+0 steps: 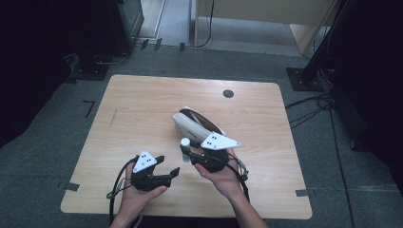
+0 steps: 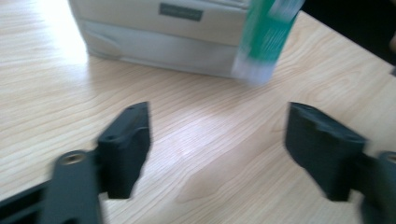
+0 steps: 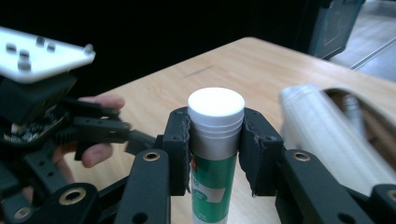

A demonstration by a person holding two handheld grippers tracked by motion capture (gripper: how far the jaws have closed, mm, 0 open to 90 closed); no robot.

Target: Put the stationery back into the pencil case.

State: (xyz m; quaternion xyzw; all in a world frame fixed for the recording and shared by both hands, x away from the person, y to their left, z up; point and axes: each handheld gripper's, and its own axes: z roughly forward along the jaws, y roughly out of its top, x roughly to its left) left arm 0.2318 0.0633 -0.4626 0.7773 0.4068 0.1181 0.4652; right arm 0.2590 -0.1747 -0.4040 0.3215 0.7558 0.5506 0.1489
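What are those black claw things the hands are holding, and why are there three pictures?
They are grabbers. A person squeezes one in each hand. One picture looks down from above on the wooden table. The other two come from small cameras riding on each grabber. The right gripper pinches a green and white tube with a white cap. The left gripper is open, holding nothing. A pale open pouch lies on the table, close behind the tube.

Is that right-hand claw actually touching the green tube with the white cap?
Touching. In the right gripper view, both black fingers of the right gripper press against the tube just below its white cap, with no gap.
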